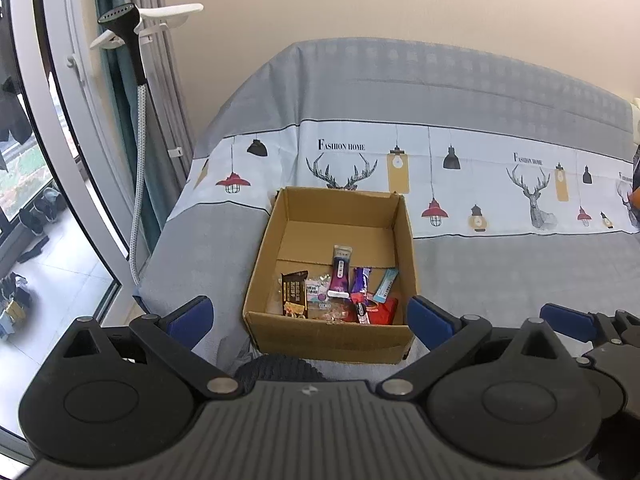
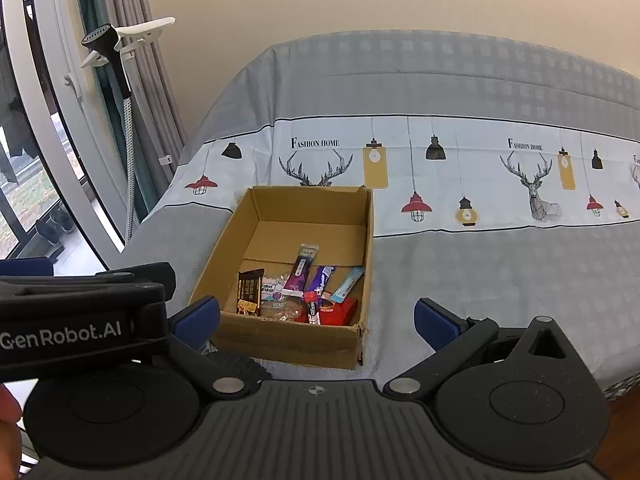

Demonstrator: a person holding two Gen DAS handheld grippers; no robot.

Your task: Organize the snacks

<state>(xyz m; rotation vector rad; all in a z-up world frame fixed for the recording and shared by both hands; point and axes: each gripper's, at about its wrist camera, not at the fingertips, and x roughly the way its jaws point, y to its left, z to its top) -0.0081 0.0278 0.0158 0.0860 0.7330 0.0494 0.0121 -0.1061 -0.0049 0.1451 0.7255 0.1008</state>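
An open cardboard box (image 1: 288, 216) stands on the table, also in the right wrist view (image 2: 224, 248). Inside lie several snack packets: a brown bar (image 1: 294, 294), a purple sachet (image 1: 340, 272), a purple bar (image 1: 360, 280), a light blue stick (image 1: 386, 285) and a red pack (image 1: 384, 310). They show in the right wrist view too, with the brown bar (image 2: 249, 292) and the red pack (image 2: 340, 311). My left gripper (image 1: 310, 318) is open and empty, just in front of the box. My right gripper (image 2: 318, 318) is open and empty, beside it.
The table wears a grey cloth (image 1: 520, 272) with deer and lamp prints. A garment steamer (image 1: 128, 40) on a stand and curtains stand at the left by a window. The left gripper's body (image 2: 80, 320) shows at the left of the right wrist view.
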